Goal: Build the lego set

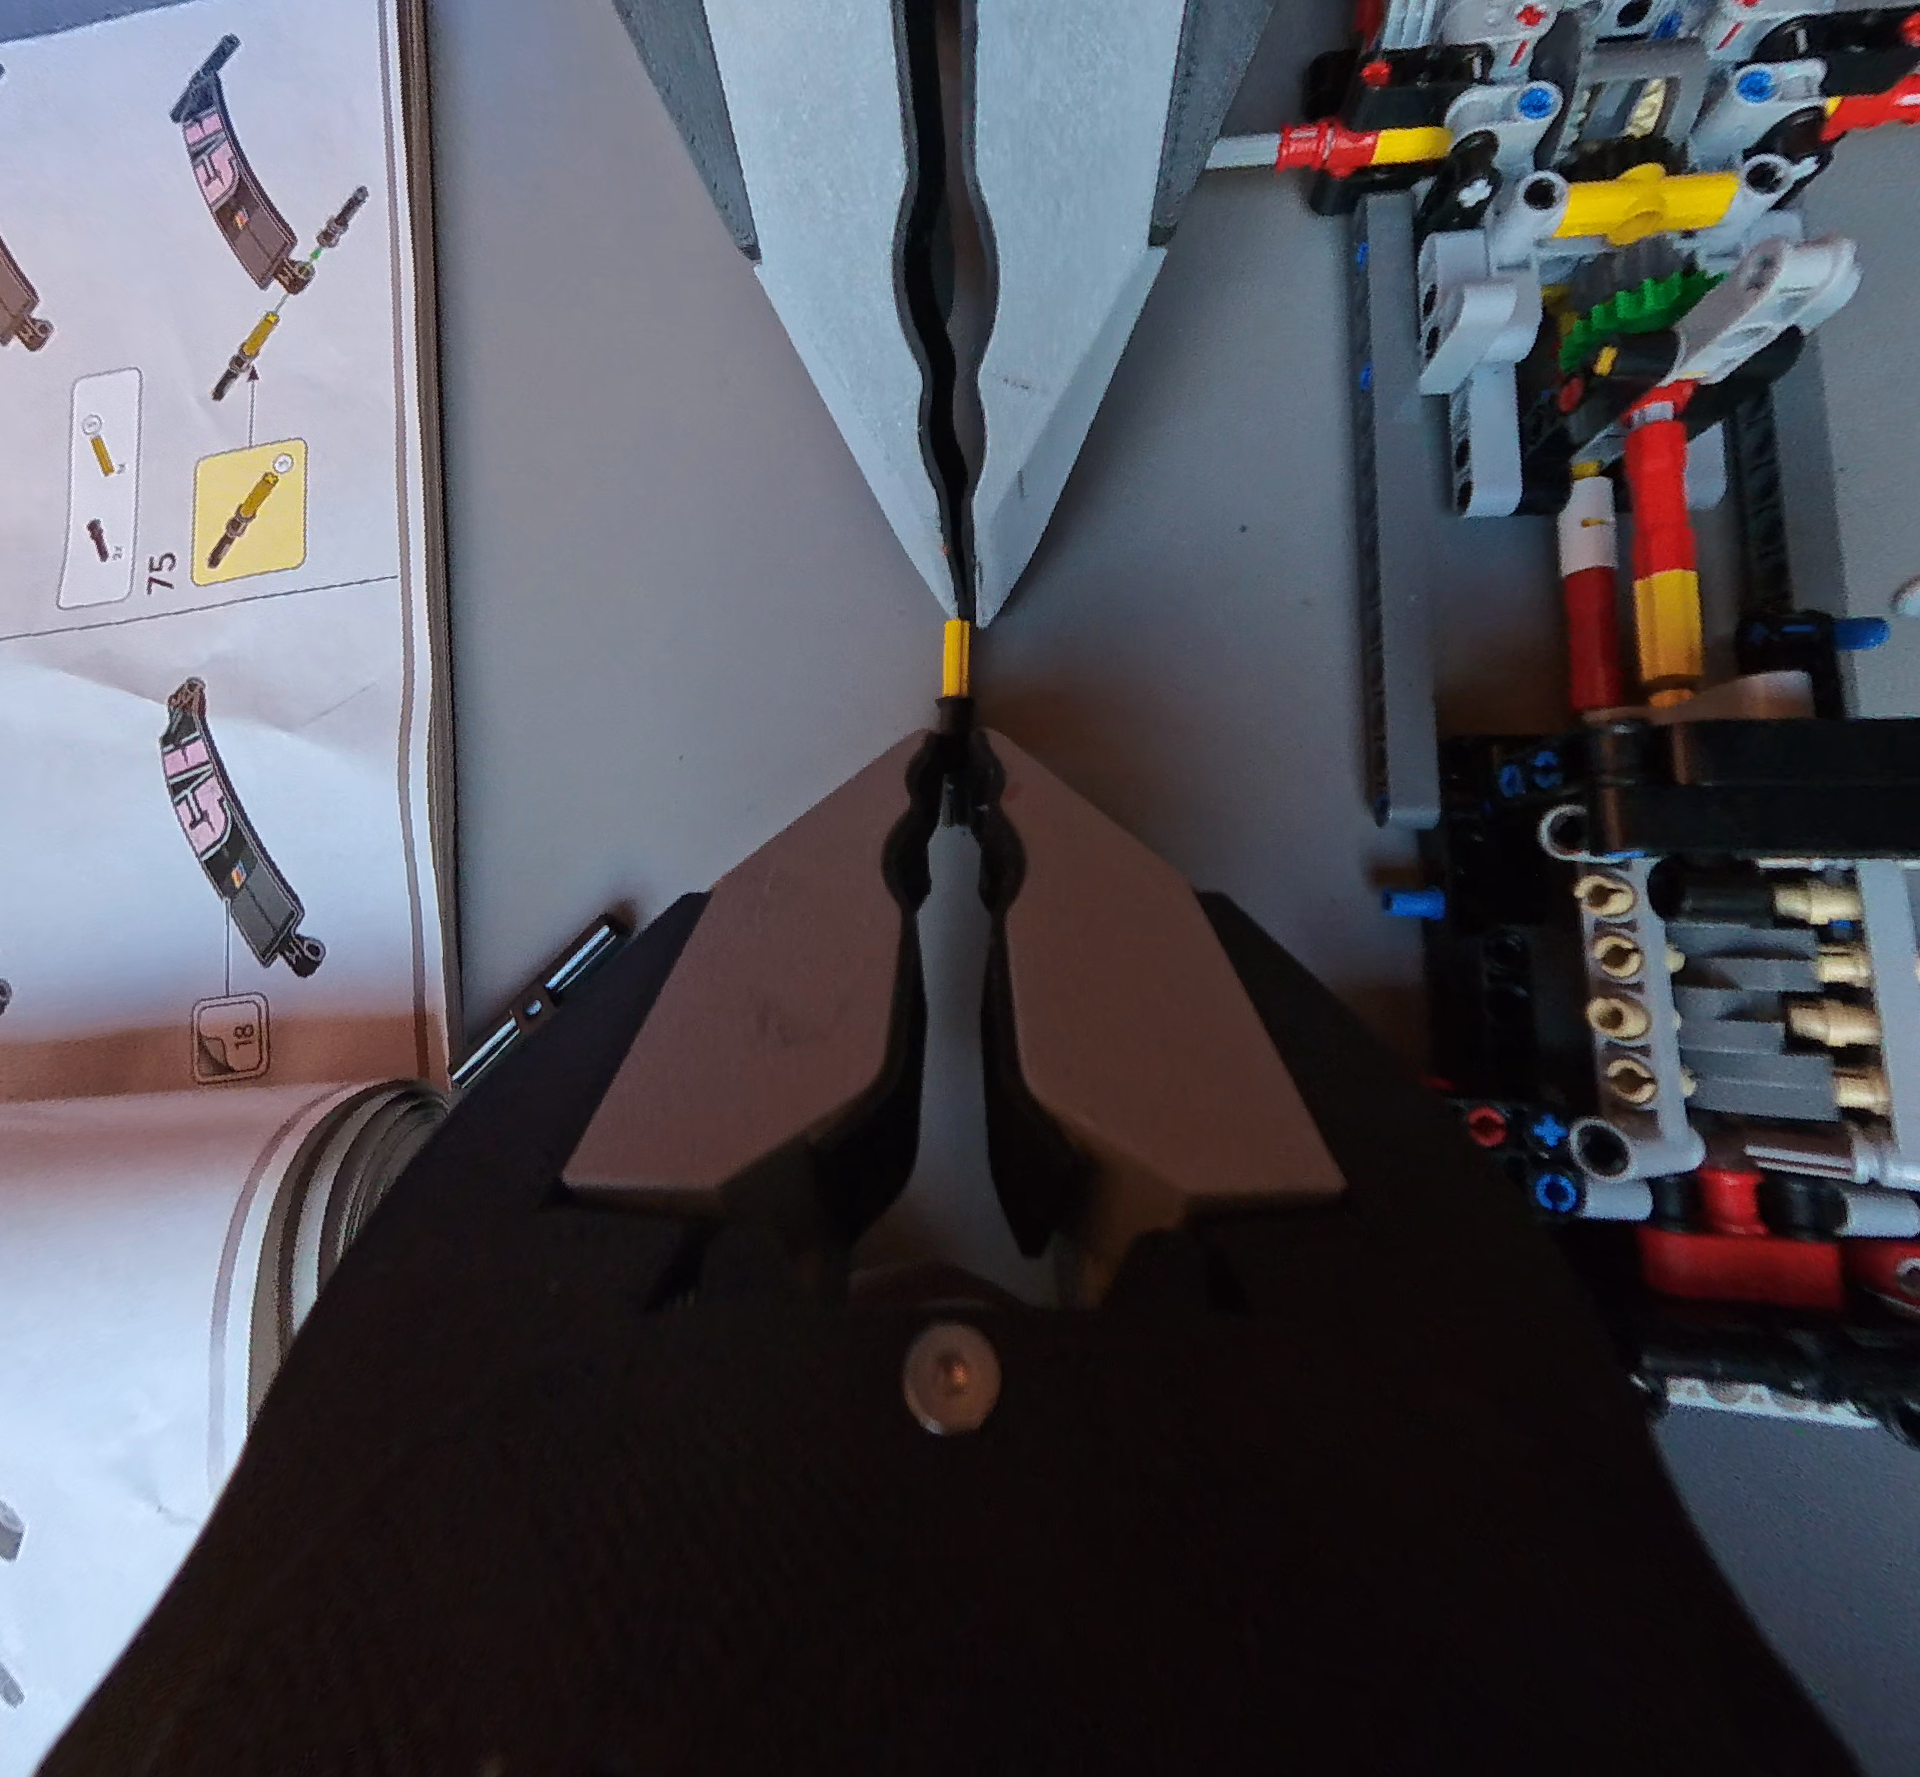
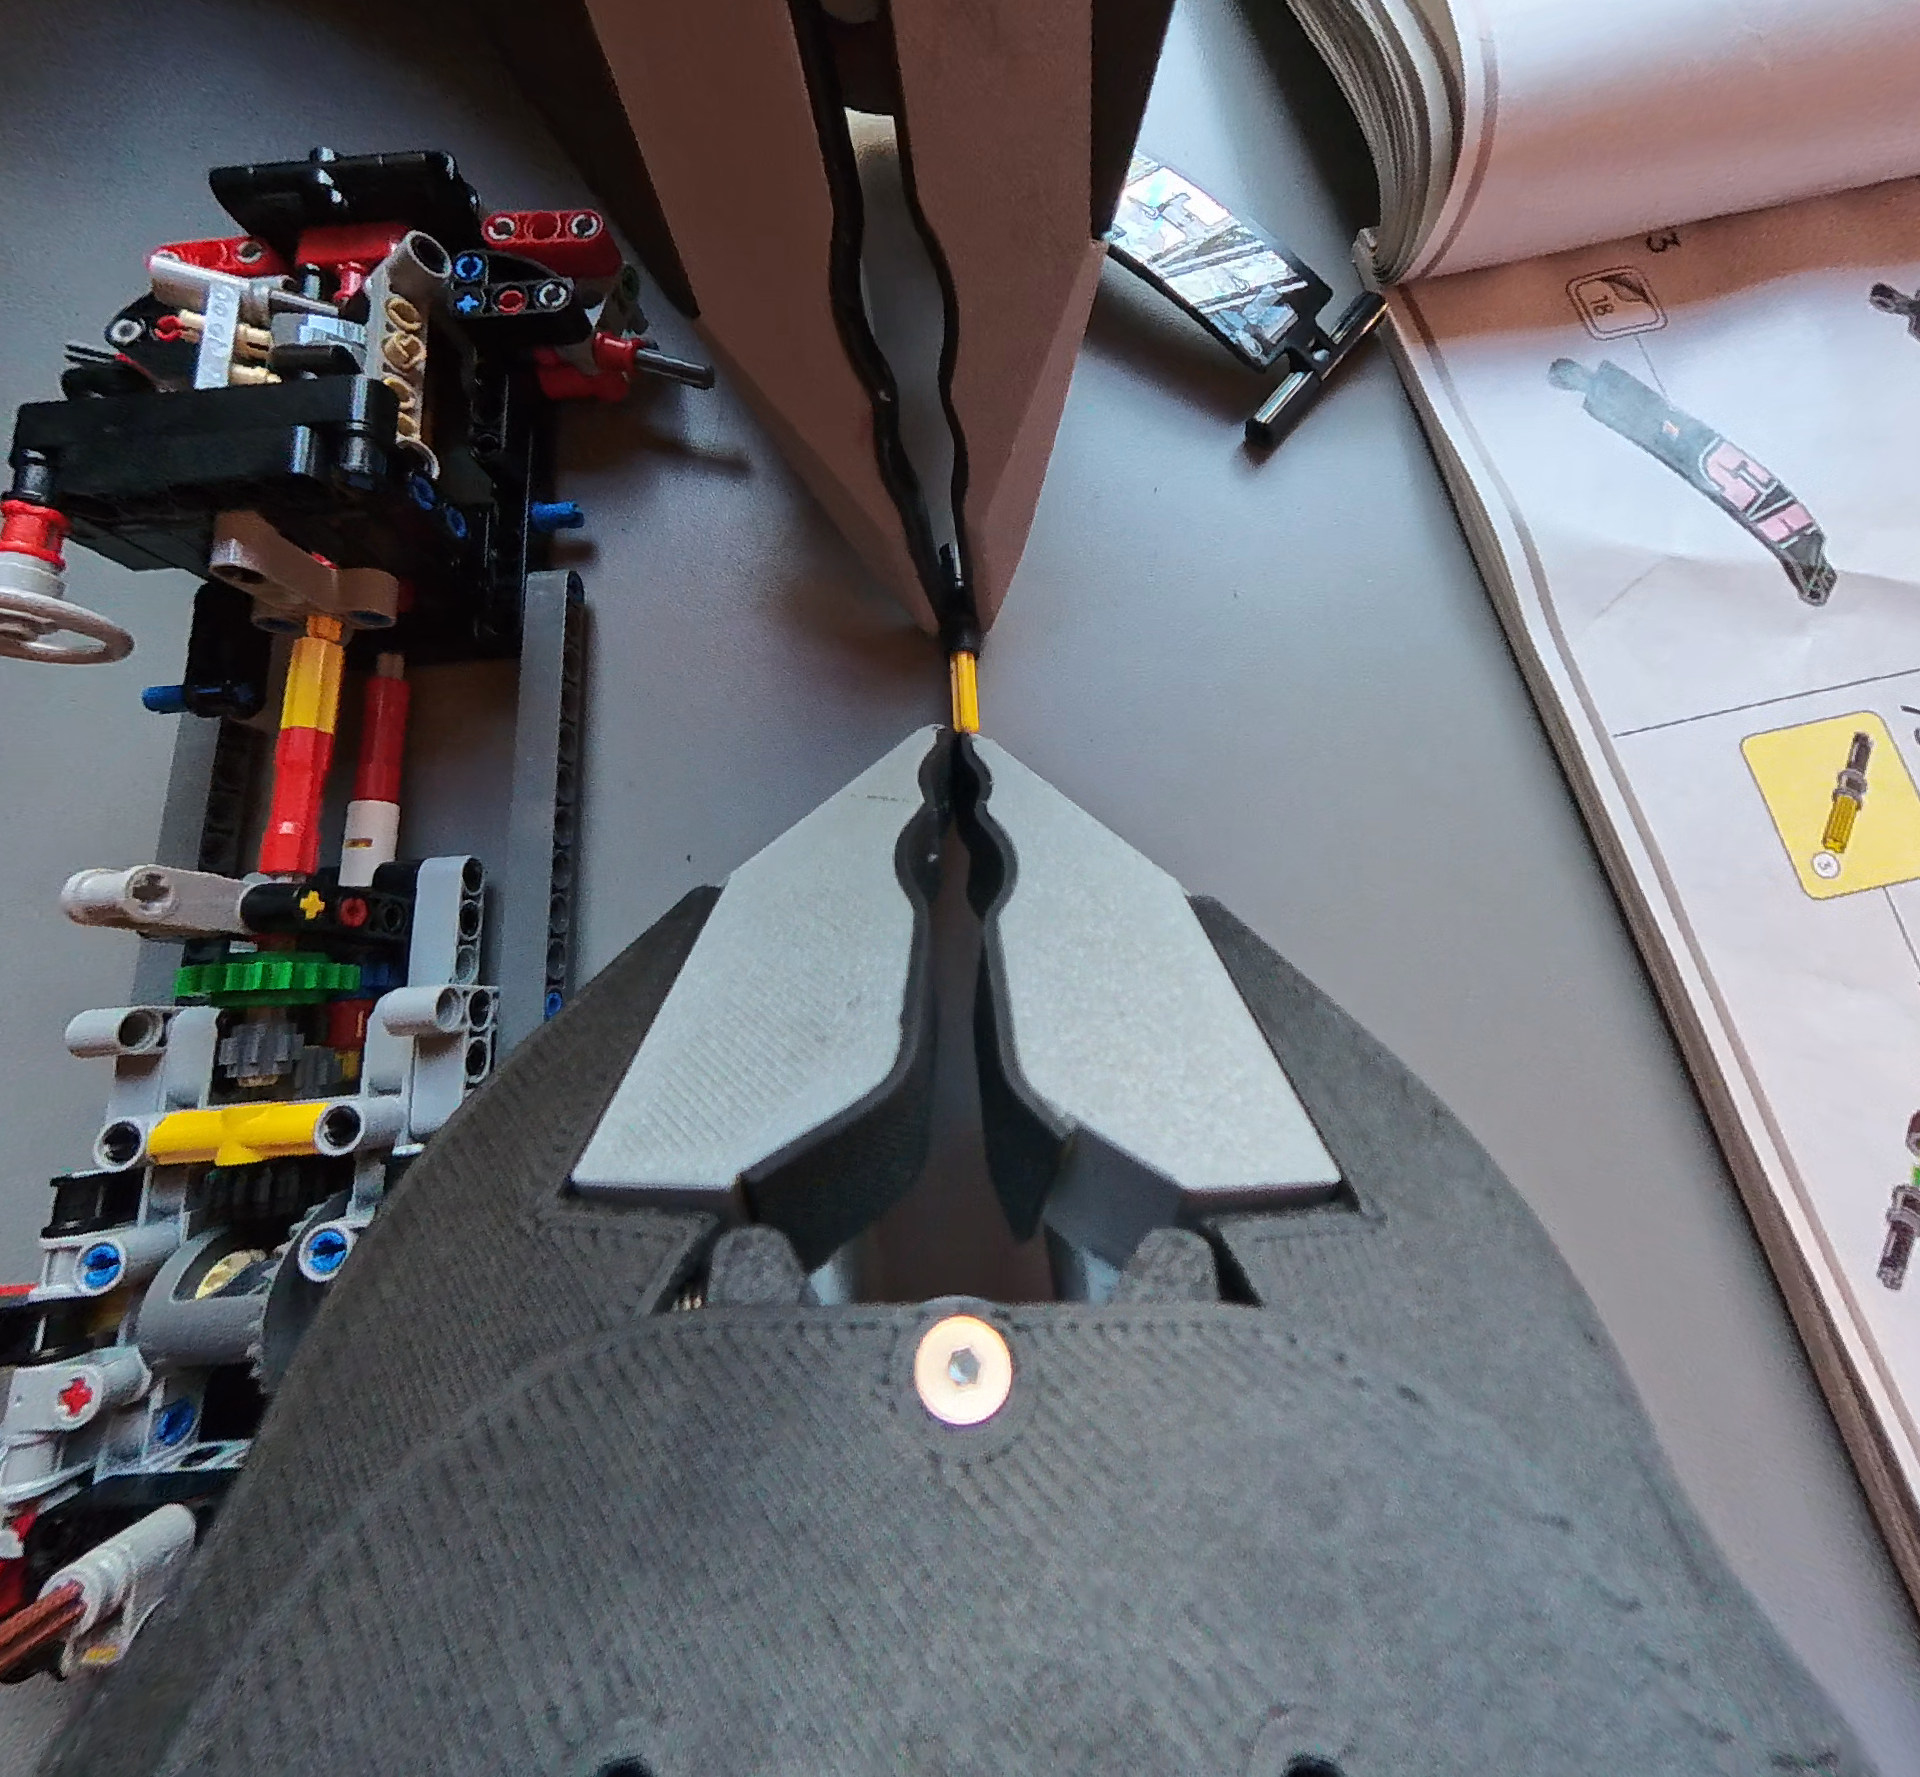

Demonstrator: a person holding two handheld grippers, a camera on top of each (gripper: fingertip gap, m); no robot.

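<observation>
Fingertips of both grippers meet nose to nose over the middle of the bench. The left gripper [image 1: 956, 751], brown-fingered, is clamped on a black pin [image 1: 954, 771]; the right gripper [image 2: 956, 751], grey-fingered, pinches the far end of a yellow axle [image 2: 964, 686] that runs straight into that pin. Both sets of jaws stand narrow, pads pressing. A part-built model [image 1: 1621, 584] lies along one bench edge, an open manual [image 1: 208, 480] along the other, a curved black panel [image 2: 1216, 273] beside it. Keeping the two pieces in one line, without twisting, looks key to a clean fit.
</observation>
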